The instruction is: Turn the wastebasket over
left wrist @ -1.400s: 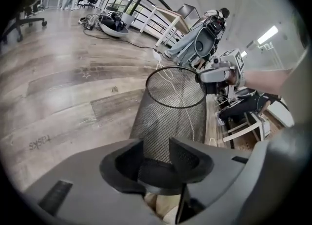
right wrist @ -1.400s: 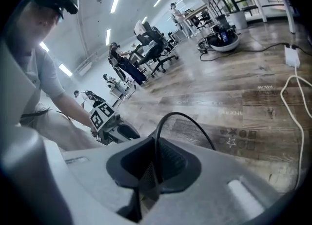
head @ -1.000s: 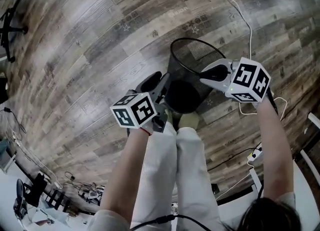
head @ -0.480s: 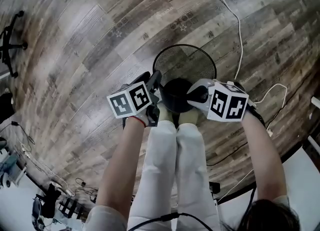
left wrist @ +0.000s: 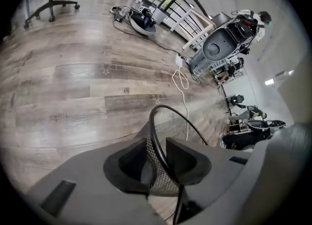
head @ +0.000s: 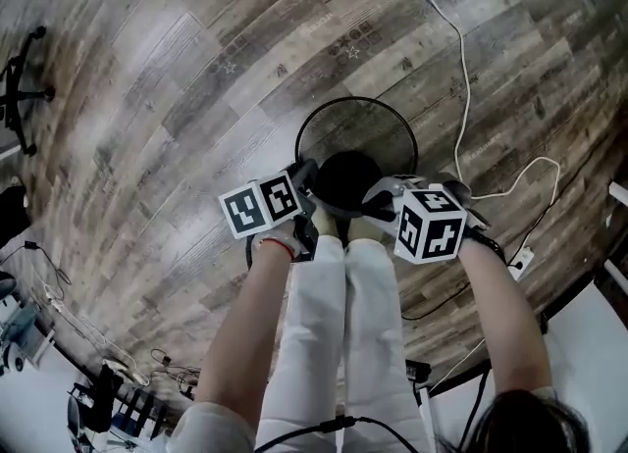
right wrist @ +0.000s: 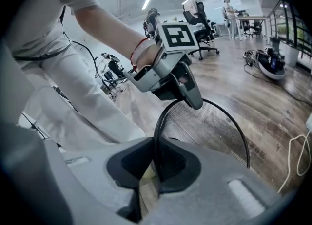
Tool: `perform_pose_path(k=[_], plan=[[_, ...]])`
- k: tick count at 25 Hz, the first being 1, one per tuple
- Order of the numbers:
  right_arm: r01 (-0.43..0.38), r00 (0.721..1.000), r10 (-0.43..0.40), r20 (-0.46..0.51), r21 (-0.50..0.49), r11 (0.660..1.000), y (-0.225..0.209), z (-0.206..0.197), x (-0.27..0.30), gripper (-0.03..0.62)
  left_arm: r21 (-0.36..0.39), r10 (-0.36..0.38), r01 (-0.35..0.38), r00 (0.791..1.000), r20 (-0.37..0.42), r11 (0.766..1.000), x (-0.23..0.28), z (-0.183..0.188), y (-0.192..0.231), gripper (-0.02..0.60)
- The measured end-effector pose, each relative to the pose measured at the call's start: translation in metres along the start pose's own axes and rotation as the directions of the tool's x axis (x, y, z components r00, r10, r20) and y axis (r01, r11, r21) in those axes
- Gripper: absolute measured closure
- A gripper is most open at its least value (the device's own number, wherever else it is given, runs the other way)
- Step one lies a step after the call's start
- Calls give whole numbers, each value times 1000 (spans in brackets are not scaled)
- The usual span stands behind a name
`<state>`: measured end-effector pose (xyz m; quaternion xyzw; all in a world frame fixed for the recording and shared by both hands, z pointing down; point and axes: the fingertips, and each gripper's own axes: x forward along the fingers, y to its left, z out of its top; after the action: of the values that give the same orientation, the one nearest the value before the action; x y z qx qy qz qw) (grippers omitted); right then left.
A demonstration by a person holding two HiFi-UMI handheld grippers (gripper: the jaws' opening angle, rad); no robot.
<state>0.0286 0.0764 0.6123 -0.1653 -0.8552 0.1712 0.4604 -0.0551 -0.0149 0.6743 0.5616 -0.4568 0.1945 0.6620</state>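
The basket (head: pixel 358 132), black wire mesh, stands upright on the floor (head: pixel 177 98) with its open mouth up, just ahead of the person's legs (head: pixel 339 324). Both grippers are at the basket's near rim, one on each side.

The left gripper (head: pixel 307 175) is at the basket's left. In the left gripper view its jaws straddle the rim wire and the top of the mesh wall. The wire lies against one jaw, but a gap still shows on the other side, so the pads do not clearly clamp. These jaws have just been closing, with the rim between them.

The right gripper (head: pixel 378 198) is at the basket's right. In the right gripper view its jaws are nearly together, pinching the rim wire and the mesh just below it. That view also shows the left gripper across the basket's mouth, its tip at the opposite stretch of rim.

A white cable (head: pixel 465 88) runs over the floor beyond the basket and down its right side, near but not touching. An office chair (head: pixel 18 83) stands well to the basket's left
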Motion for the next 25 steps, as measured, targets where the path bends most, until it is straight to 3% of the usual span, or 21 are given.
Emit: perform_pose_path(k=[6,13,16,25], plan=[[77,995,-80,-60,-53,996,-2,-10,3,557,-20,-54,56,994,95,998,-5,8,-9,474],[214,959,-237,-158,-148,966,-33,-28,5,557,111,-119,101,978,169,989,-4,35,-30,476],[243,944,-275,-182,-178,953,-42,-29,12,557,143,-100,75,979,179,987,-5,43,-26,483],[202,943,-255,-215,-239,950,-28,-22,46,551,136,-17,-4,988,154,991,-13,23,17,509]])
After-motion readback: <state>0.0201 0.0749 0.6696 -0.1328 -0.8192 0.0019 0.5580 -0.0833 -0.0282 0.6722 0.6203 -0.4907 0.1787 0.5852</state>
